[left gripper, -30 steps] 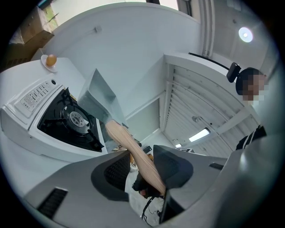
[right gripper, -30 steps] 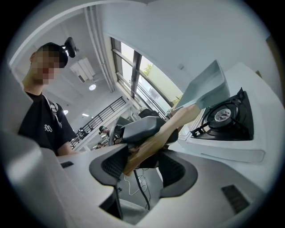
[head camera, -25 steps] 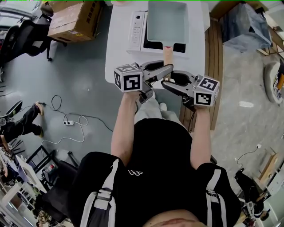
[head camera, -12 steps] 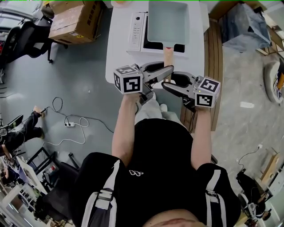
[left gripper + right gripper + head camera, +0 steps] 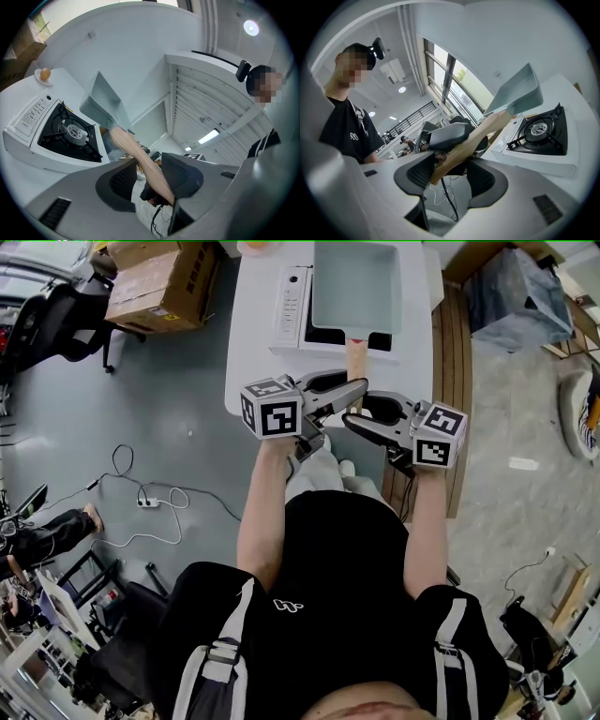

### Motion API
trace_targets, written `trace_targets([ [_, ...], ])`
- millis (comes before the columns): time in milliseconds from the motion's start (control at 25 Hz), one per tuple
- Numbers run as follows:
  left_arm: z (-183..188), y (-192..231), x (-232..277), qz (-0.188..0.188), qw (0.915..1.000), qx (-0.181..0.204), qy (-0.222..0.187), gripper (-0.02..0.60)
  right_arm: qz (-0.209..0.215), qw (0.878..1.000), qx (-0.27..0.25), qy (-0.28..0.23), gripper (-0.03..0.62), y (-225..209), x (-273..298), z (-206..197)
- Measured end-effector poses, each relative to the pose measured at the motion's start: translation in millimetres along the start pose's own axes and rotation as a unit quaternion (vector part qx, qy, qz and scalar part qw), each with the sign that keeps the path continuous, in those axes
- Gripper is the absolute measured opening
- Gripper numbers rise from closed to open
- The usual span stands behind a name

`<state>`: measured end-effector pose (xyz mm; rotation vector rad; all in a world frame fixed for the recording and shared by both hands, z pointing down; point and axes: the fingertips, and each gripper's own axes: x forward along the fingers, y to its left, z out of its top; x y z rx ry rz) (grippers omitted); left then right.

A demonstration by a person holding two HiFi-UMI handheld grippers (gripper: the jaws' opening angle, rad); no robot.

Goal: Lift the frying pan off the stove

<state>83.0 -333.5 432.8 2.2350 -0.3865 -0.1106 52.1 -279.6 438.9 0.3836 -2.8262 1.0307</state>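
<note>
Frying pan (image 5: pixel 354 282), upper centre of the head view: off the stove (image 5: pixel 289 301) and held tilted above it, with the burner (image 5: pixel 70 131) bare beneath. Its handle (image 5: pixel 354 357) runs down-frame toward the person. Left gripper (image 5: pixel 358 387): jaws closed on the handle. Right gripper (image 5: pixel 349 419), just below it: jaws round the handle's end. It looks clamped too, though one pad's contact is unclear. Both grippers are over the white table (image 5: pixel 248 371).
</note>
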Motion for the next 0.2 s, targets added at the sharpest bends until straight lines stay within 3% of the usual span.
trace_targets([
  [200, -2.2, 5.1, -4.4, 0.002, 1.0, -0.001, 0.001, 0.176, 0.001, 1.0, 0.002, 0.0, 0.224, -1.5, 5.5, -3.5],
])
